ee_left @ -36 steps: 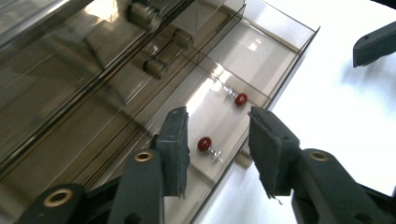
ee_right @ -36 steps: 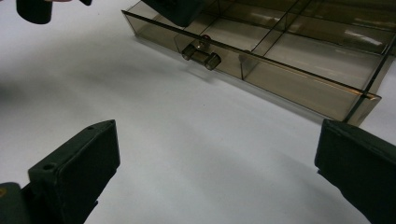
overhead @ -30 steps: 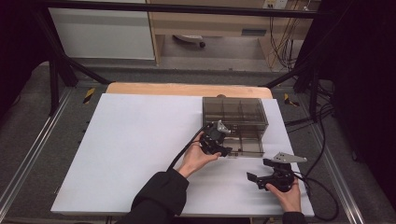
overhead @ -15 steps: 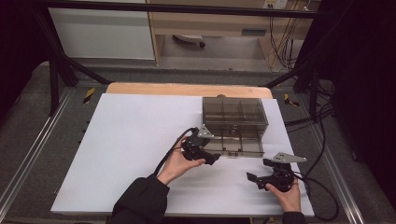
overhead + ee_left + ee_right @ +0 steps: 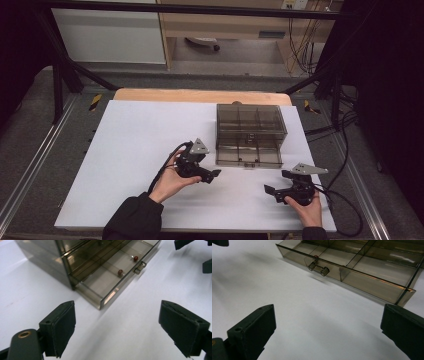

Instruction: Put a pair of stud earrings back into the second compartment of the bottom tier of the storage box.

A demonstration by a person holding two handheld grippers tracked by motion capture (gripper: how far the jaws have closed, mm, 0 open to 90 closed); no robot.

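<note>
Left gripper view: left tongs [image 5: 130, 327] released, jaws spread wide with only bare white desk [image 5: 130, 340] between them, aimed toward the near left corner of the smoky transparent plastic drawer box [image 5: 50, 257]. Lowest drawer [image 5: 110, 282] pulled out toward the desk's near edge, two small dark red beads [image 5: 120, 272] resting inside, just behind the clear bar handle [image 5: 139, 267] on its front. Probably held back from the box on purpose, leaving the open drawer free to reach.

Right gripper view: right tongs [image 5: 329, 332] likewise released, grasping nothing, pointed at the drawer's front wall and handle from the near right side. Looks like a waiting posture, low over the desk.

High view: left tongs [image 5: 200, 167] near the middle of the desk, just beside the box's left near corner, gripped in a hand from a dark sleeve [image 5: 135, 220]. Right tongs [image 5: 295, 187] close to the near right corner of the desk, apart from the drawer. Box standing toward the far right part of the white desk, short of the bare wooden strip [image 5: 200, 95] along the far edge. Both tongs likely parked either side of the drawer so either can reach in for the beads or push it shut; cannot tell which.
</note>
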